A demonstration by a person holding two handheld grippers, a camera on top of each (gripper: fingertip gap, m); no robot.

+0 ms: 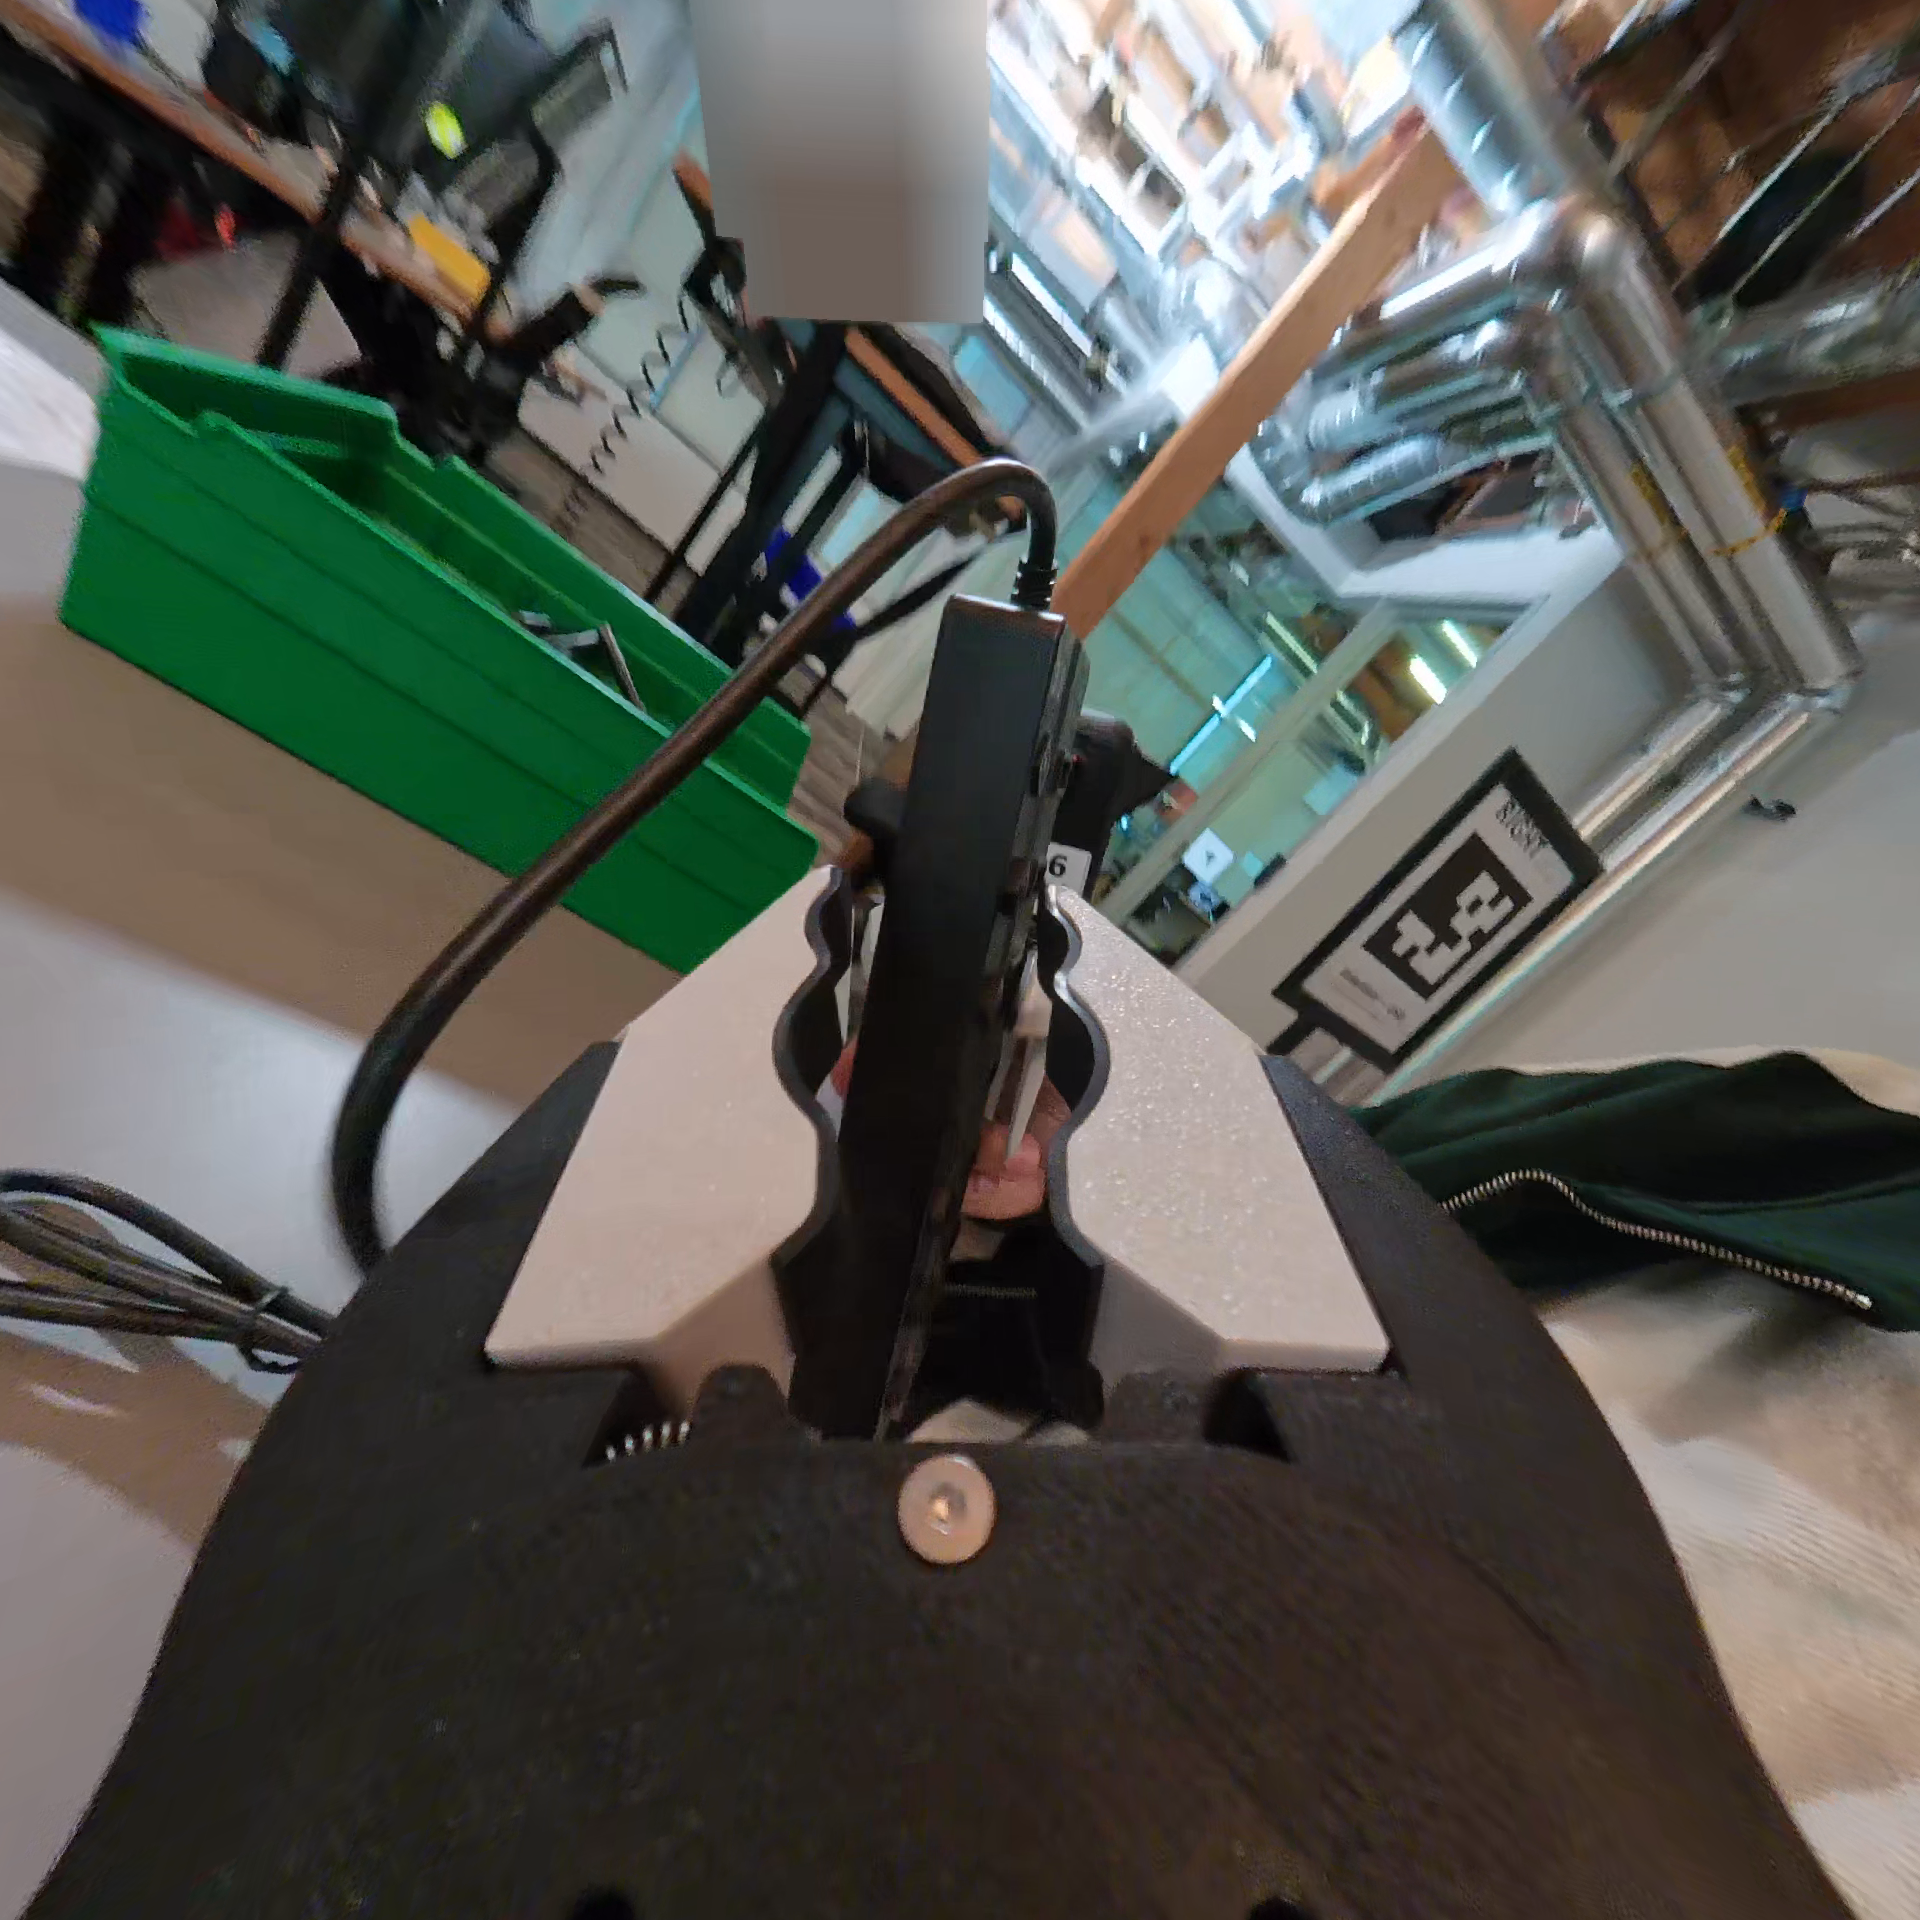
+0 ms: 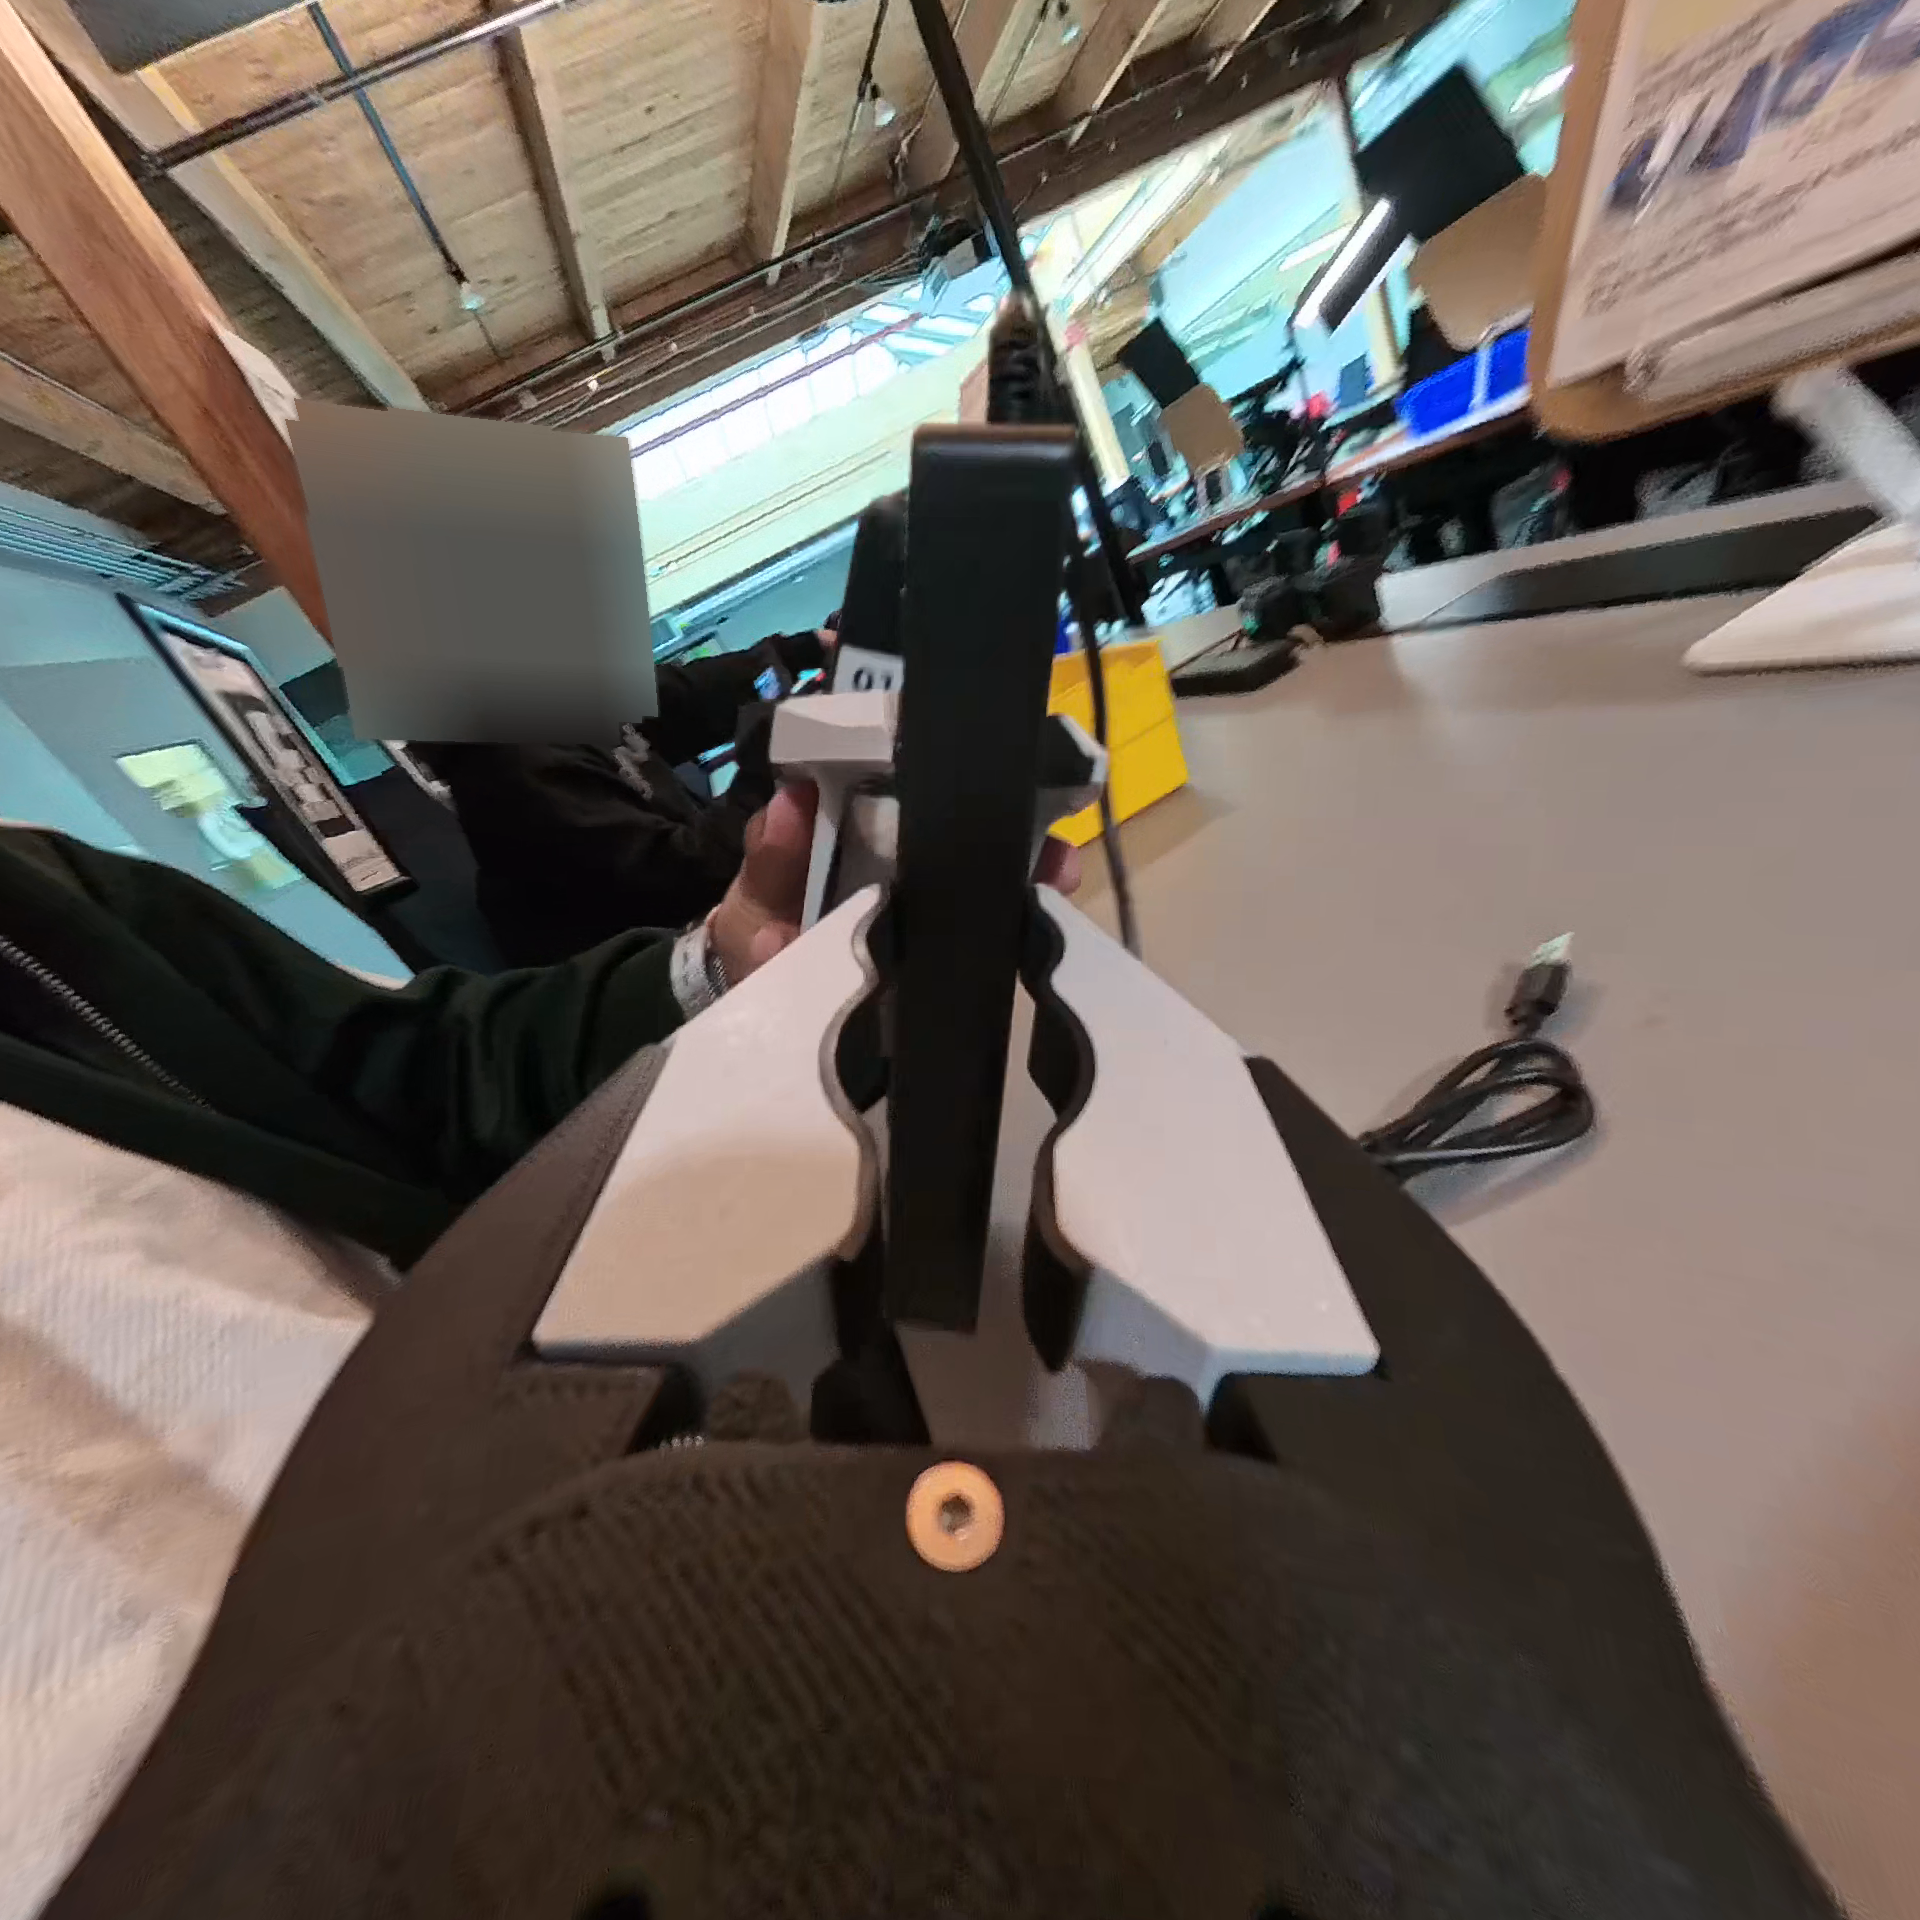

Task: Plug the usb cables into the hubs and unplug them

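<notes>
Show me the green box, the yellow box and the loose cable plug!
green box [image 1: 343, 634], left wrist view, its long side wall.
yellow box [image 2: 1127, 727], right wrist view, its front wall.
loose cable plug [image 2: 1540, 985], right wrist view, its dark body.

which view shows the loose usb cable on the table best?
Right wrist view: the coiled black usb cable lies on the table, plug visible. Left wrist view shows only a blurred cable bundle, likely another, at its left edge.

Left tool [image 1: 940, 966] clamps black hub [image 1: 961, 883] (cable [image 1: 623, 810] arching leftward).
</notes>
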